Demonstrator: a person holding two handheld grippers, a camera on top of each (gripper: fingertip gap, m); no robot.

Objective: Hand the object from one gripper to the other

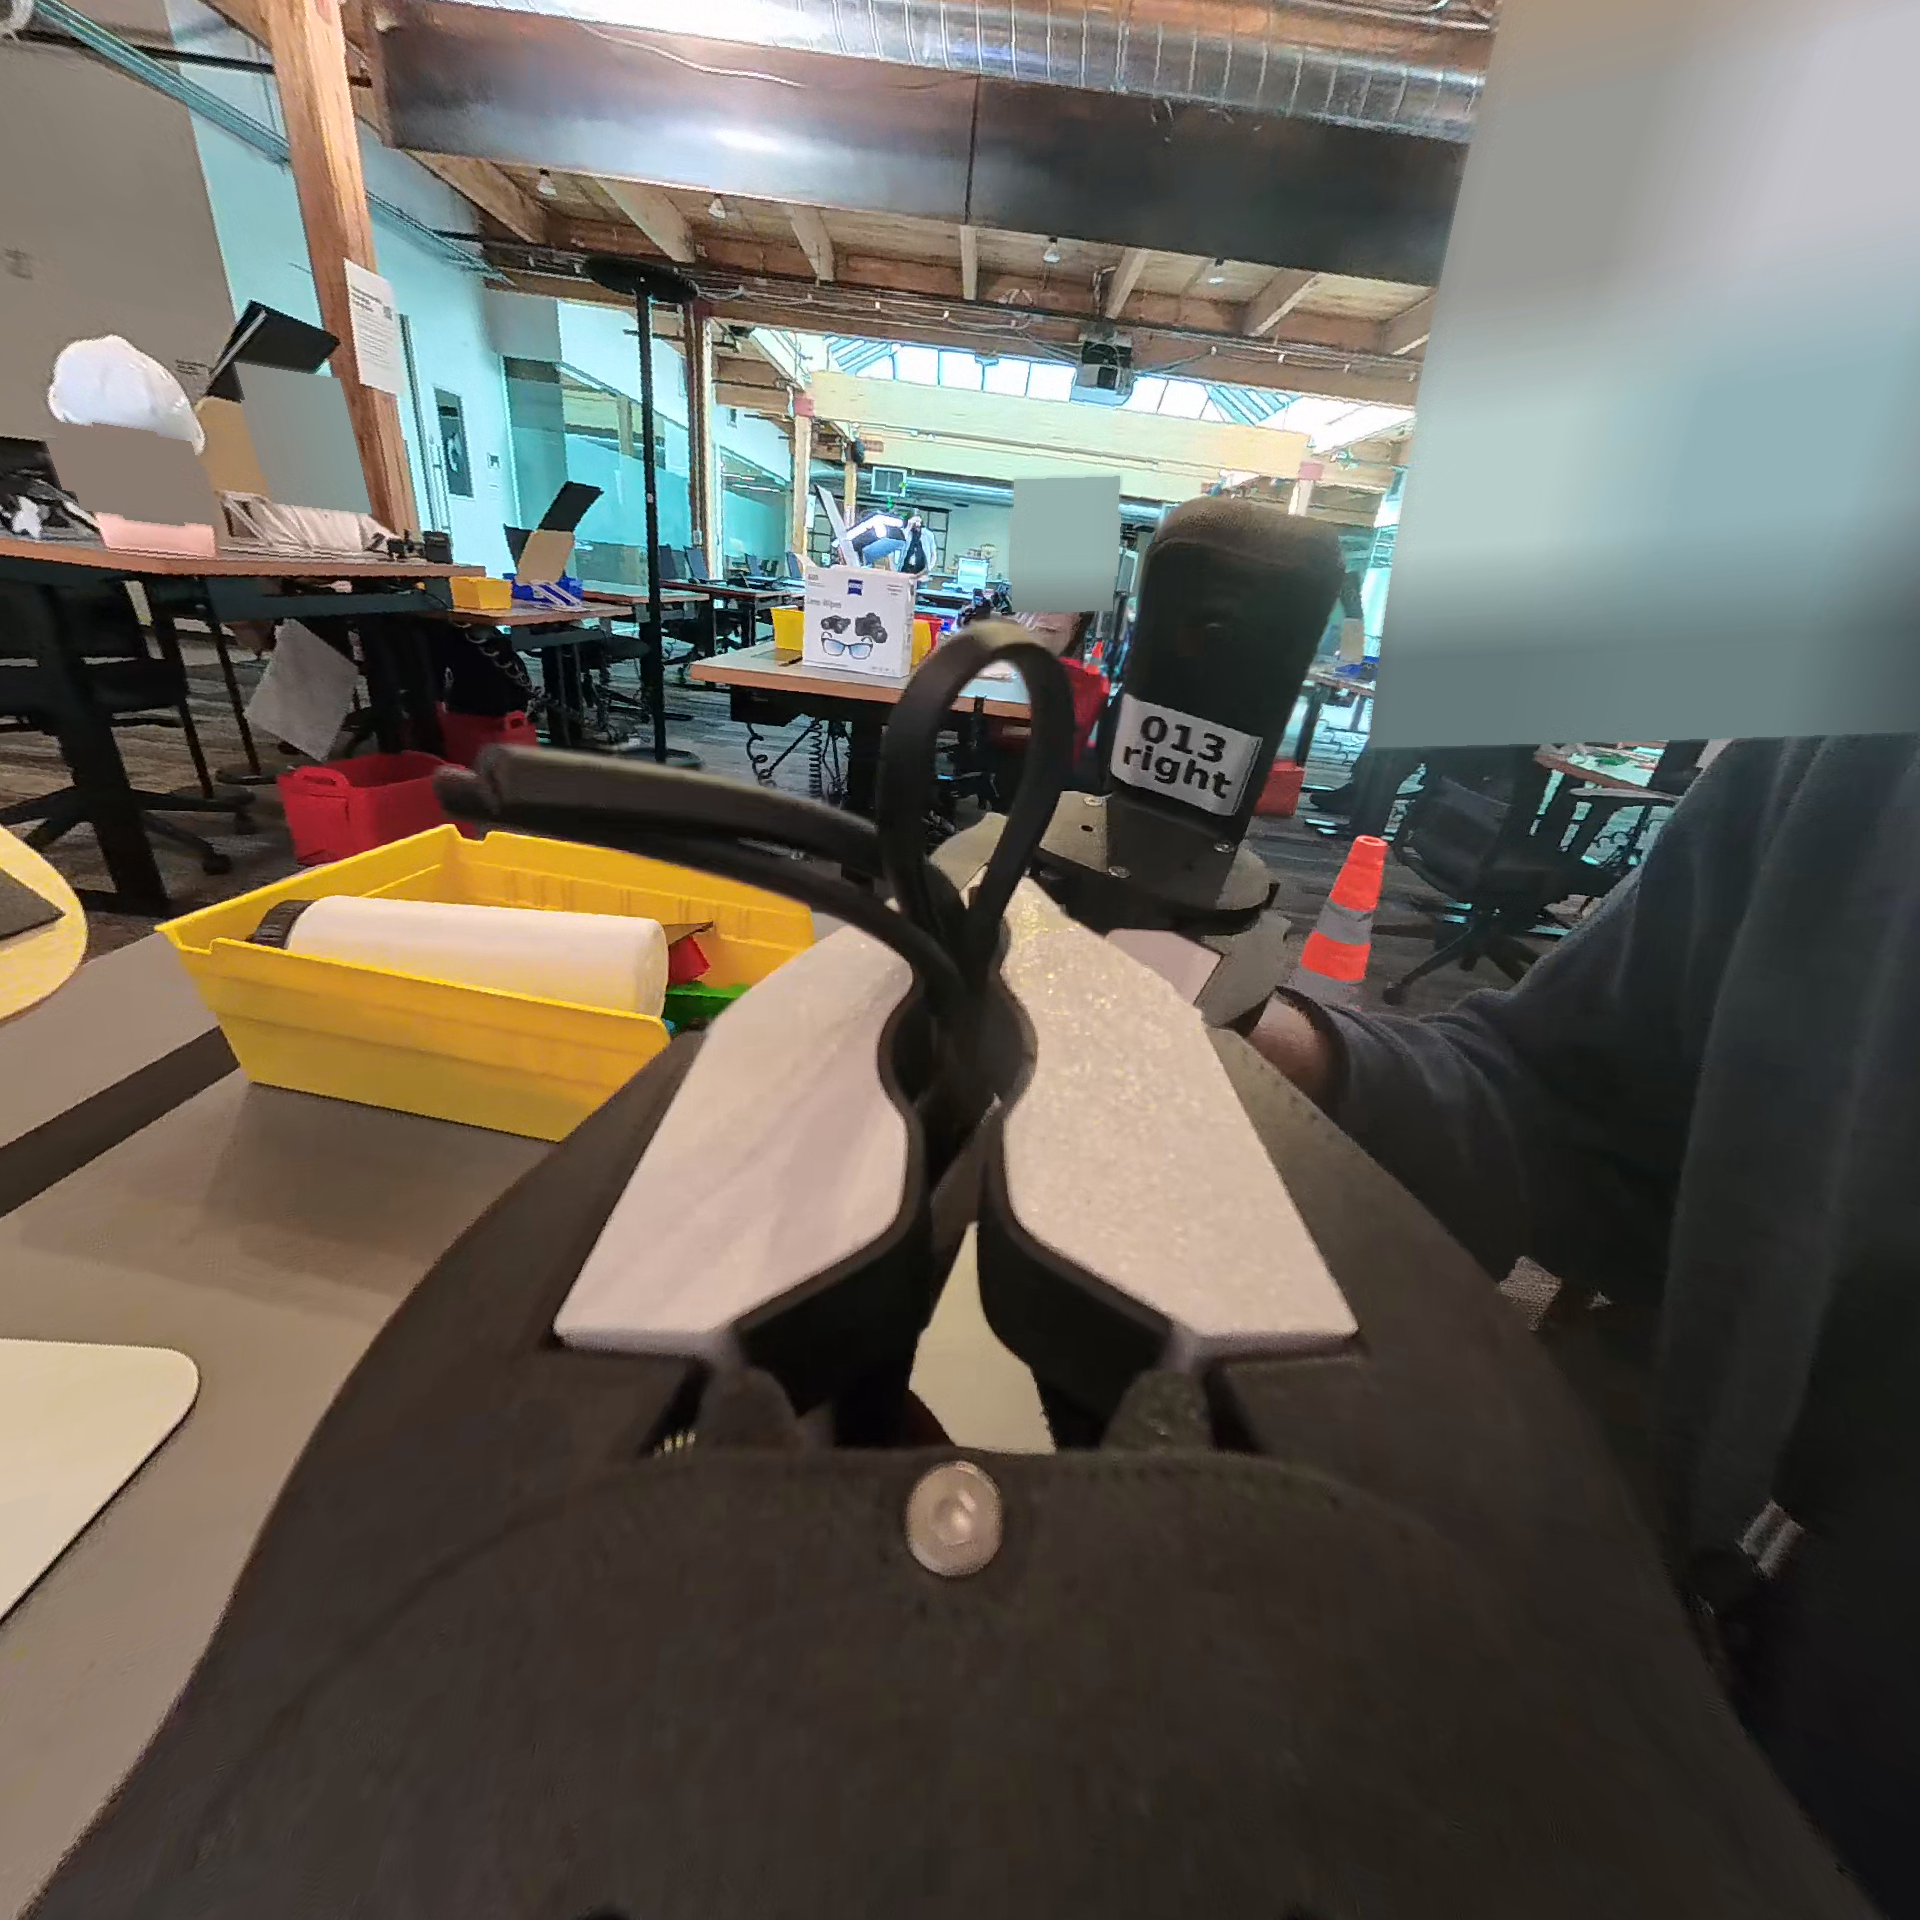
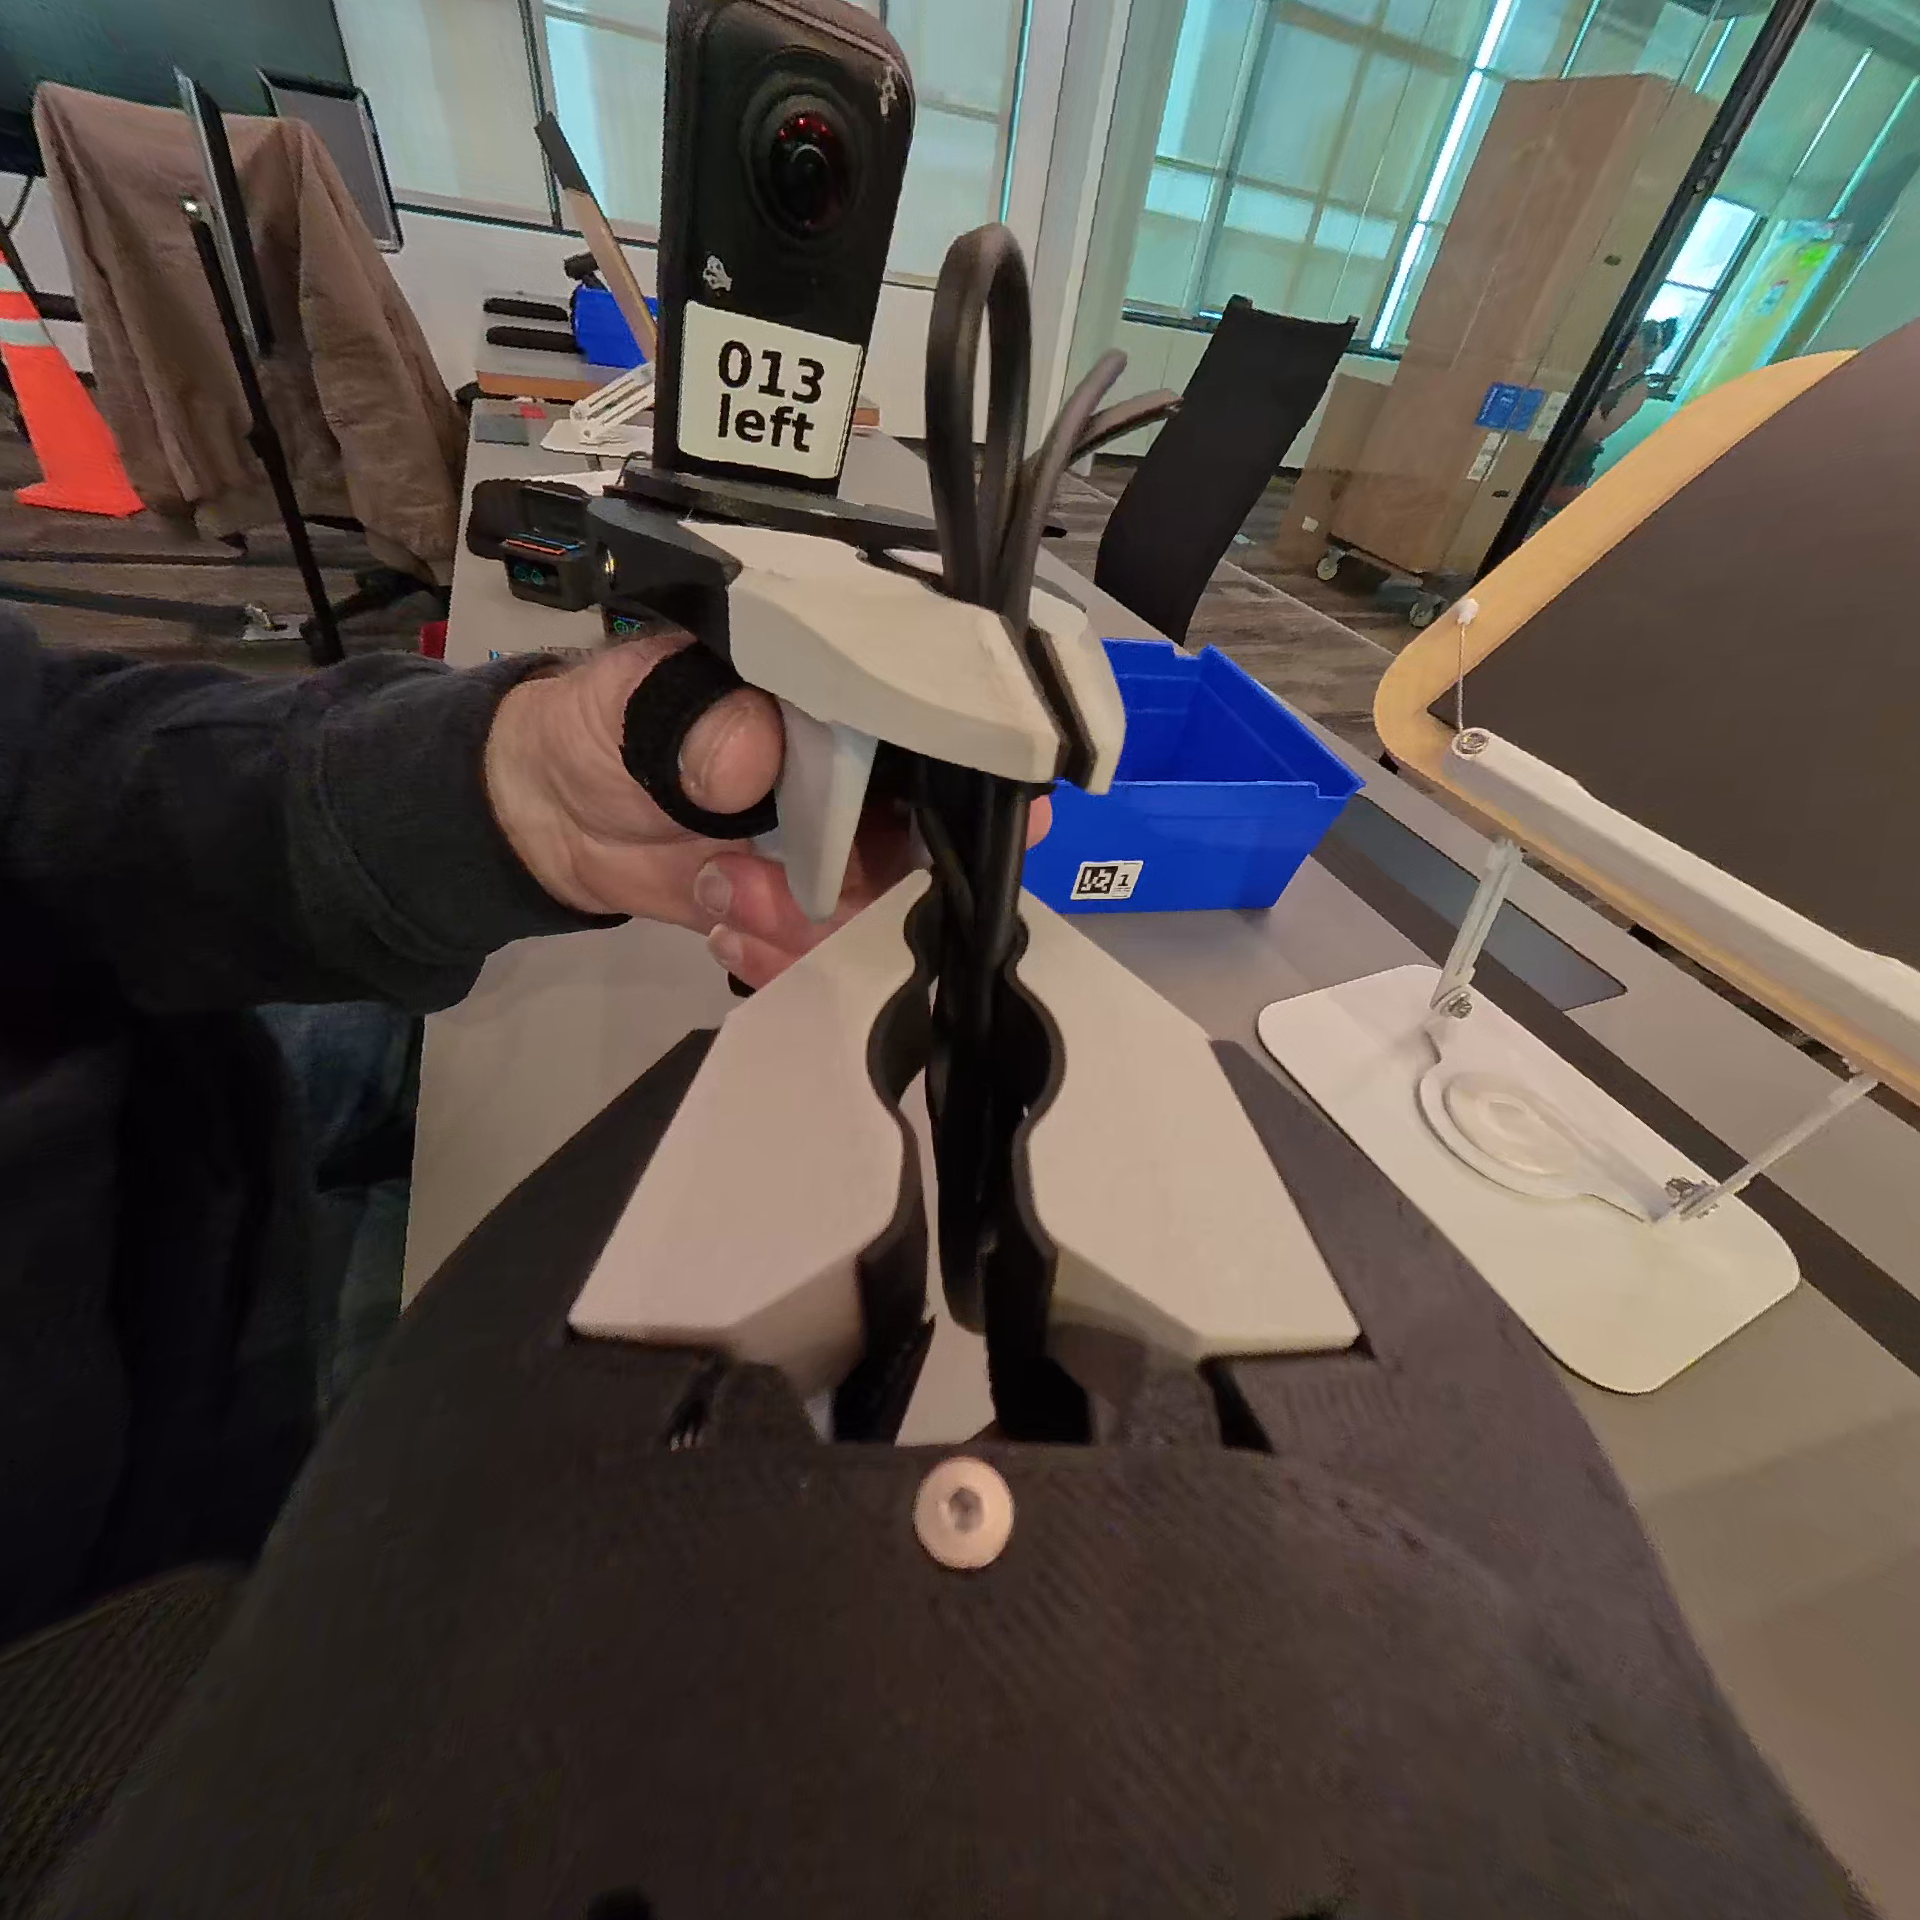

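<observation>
Grey table (image 1: 312,1174) with 1 yellow bin (image 1: 416,1039), 1 blue bin (image 2: 1195,821), 1 white stand base (image 2: 1538,1226).

Two grippers, one cable bundle, two bins

Two grey-fingered black handheld grippers meet: the left gripper (image 1: 961,997) and the right gripper (image 2: 971,1023), with one looped black rubber cable bundle (image 2: 982,436) between their fingers. One yellow plastic bin (image 1: 416,1029) sits left of the left gripper, holding one white cylindrical roll (image 1: 478,948). One blue plastic bin (image 2: 1195,800) stands beyond the right gripper's fingertips. One orange traffic cone (image 1: 1345,914) stands right of the left gripper.
</observation>
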